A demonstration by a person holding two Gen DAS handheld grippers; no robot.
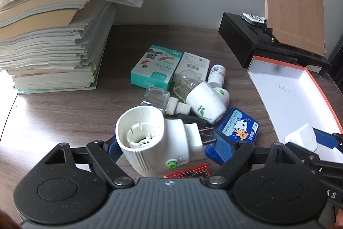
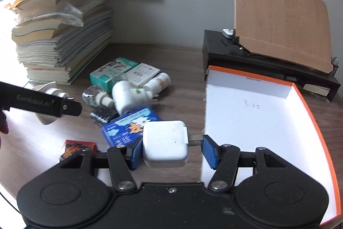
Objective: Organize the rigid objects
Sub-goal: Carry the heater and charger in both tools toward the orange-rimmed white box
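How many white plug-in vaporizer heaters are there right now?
2: one plug-in vaporizer heater held in the left gripper, another heater lying in the pile on the table. Others may be hidden.

Two close wrist views angled down (shared: desk clutter (image 1: 188, 98), orange-rimmed box (image 2: 317, 121)).

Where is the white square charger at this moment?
In the right wrist view the white square charger sits between the jaws of the right gripper, just left of the orange-rimmed box and in front of the blue tin.
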